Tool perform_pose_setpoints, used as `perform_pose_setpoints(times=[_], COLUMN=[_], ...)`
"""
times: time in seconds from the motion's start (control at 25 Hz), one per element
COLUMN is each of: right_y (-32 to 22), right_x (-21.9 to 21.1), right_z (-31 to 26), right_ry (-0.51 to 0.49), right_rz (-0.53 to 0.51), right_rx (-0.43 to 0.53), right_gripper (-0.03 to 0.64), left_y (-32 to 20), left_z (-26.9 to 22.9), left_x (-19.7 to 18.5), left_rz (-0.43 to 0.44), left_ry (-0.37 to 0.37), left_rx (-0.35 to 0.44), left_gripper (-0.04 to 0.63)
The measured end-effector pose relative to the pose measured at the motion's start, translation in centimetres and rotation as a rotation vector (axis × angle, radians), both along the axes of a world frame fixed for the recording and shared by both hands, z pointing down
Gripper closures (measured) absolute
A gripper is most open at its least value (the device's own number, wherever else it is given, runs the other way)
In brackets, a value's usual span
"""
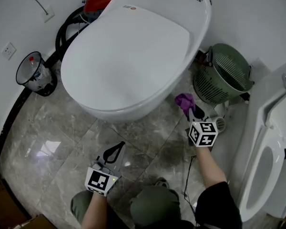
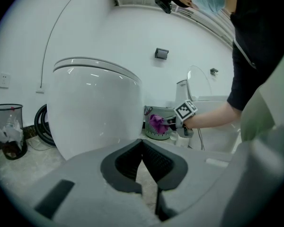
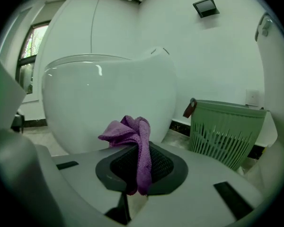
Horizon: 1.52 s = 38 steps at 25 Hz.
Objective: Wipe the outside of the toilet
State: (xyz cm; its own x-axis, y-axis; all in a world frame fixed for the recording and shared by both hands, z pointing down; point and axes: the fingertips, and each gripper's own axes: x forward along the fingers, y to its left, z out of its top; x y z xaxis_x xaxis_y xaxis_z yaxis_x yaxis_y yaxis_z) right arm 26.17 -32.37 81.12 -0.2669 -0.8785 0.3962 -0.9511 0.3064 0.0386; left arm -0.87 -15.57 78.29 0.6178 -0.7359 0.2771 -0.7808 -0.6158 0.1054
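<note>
A white egg-shaped toilet with its lid down fills the middle of the head view; it also shows as the toilet ahead of the left gripper and the toilet ahead of the right one. My right gripper is shut on a purple cloth, held near the floor just right of the bowl's lower side, between bowl and green basket. The cloth droops between the jaws, a small way short of the bowl. My left gripper hangs shut and empty over the floor in front of the toilet.
A green slatted basket stands right of the toilet. A black mesh bin with rubbish sits at the left wall. Black hose coils and a red device lie behind the bowl. A second white fixture stands at right. The floor is glossy marble tile.
</note>
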Motion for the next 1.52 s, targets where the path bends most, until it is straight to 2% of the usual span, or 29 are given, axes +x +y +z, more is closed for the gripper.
perform_pose_setpoints(times=[0.24,0.52,0.6,0.72,0.88,1.04,1.32,1.52], right_y=[6.8,11.5,11.9,11.2,9.3,7.0,2.4,-3.5], right_x=[-7.3,-18.5,-21.0,-22.9,-22.5,-19.7,-12.5,-6.1], right_z=[4.2,6.9,6.9,7.3,8.2,8.9,9.0,8.2], right_ry=[-0.086,-0.130,-0.146,-0.154,-0.134,-0.105,-0.049,-0.004], right_rz=[-0.182,-0.454,-0.501,-0.514,-0.483,-0.414,-0.278,-0.145], right_rx=[-0.066,-0.142,-0.143,-0.146,-0.164,-0.173,-0.162,-0.147], right_gripper=[0.575,0.575,0.575,0.575,0.575,0.575,0.575,0.575], left_y=[-0.1,-0.1,-0.1,0.0,0.1,0.0,0.0,0.2], left_z=[0.4,0.2,0.2,0.5,0.7,1.1,1.8,2.1], left_x=[0.2,-0.5,-0.5,-0.2,0.2,0.1,0.8,1.7], left_rz=[0.003,-0.023,-0.022,-0.014,-0.014,-0.018,-0.006,0.009], left_ry=[-0.007,-0.010,-0.013,-0.019,-0.020,-0.023,-0.042,-0.060], left_rx=[-0.003,-0.002,0.001,0.006,-0.018,-0.024,-0.035,-0.046], left_gripper=[0.592,0.592,0.592,0.592,0.592,0.593,0.592,0.592])
